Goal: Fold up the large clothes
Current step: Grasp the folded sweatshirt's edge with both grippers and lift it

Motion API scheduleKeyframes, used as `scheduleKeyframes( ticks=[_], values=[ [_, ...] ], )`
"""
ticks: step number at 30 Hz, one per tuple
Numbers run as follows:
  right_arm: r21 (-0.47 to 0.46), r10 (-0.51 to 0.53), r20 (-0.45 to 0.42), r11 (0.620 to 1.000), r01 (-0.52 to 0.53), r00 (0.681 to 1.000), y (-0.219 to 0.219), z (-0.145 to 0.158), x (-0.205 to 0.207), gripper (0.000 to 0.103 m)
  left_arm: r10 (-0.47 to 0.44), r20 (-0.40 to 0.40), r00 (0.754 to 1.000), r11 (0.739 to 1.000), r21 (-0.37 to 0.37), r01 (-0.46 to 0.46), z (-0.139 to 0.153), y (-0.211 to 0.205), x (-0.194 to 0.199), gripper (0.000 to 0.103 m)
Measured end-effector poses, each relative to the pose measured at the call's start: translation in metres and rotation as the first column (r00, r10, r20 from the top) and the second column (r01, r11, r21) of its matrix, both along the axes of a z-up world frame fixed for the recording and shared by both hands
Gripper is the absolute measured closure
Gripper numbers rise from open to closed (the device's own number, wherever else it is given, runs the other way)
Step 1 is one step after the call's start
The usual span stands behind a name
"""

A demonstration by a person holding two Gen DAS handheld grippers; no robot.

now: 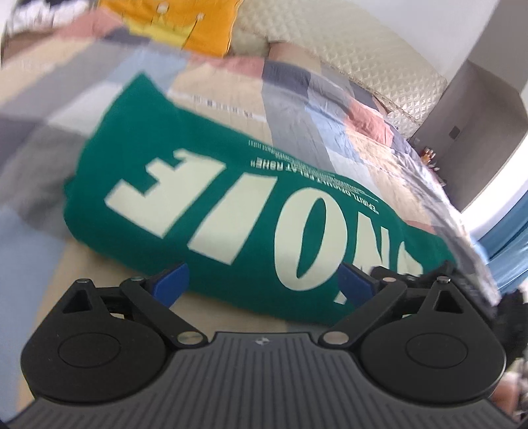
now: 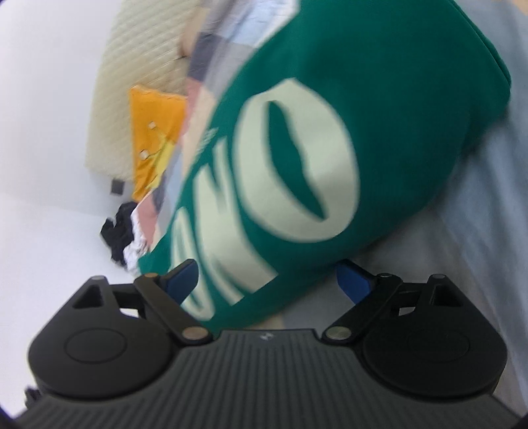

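Note:
A green garment point(image 1: 204, 198) with large cream letters lies folded into a compact rectangle on the patchwork bedspread point(image 1: 297, 99). My left gripper point(image 1: 264, 280) is open, its blue fingertips point(image 1: 171, 280) apart just above the garment's near edge, holding nothing. In the right wrist view the same green garment point(image 2: 330, 132) fills the middle. My right gripper point(image 2: 267, 280) is open too, its blue fingertips point(image 2: 353, 280) straddling the near corner of the garment without closing on it.
An orange cloth point(image 1: 184, 23) lies at the head of the bed by the cream quilted headboard point(image 1: 346, 43). It also shows in the right wrist view point(image 2: 155, 132), with dark clothes point(image 2: 122, 231) piled at the bed's edge. A grey wall panel point(image 1: 478, 125) stands beyond.

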State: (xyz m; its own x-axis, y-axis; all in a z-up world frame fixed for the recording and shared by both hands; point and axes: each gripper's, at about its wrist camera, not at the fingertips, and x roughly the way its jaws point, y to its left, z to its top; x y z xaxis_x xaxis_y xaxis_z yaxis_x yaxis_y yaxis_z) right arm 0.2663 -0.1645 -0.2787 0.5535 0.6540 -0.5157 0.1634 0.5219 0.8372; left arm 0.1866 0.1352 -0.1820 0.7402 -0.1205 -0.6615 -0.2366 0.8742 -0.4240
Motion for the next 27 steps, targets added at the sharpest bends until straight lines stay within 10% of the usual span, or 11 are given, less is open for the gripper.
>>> scheduleKeyframes(
  ticks=[9,19,27],
  values=[
    [0.275,-0.128,-0.077,0.951,0.144,0.989,-0.01,-0.031,0.016,0.007,0.078,-0.072,0.994,0.944,-0.316,-0.097,-0.035,0.03,0.008,0.003],
    [0.363,-0.147,0.013,0.922,0.132,0.989,-0.007,-0.019,0.001,0.007,0.165,-0.076,0.983,0.747,-0.642,-0.175,-0.085,0.06,0.014,0.003],
    [0.361,-0.157,-0.004,0.921,0.148,0.988,-0.009,-0.019,-0.011,0.007,0.278,-0.098,0.956,0.642,-0.721,-0.26,-0.103,0.075,0.011,0.003]
  ],
)
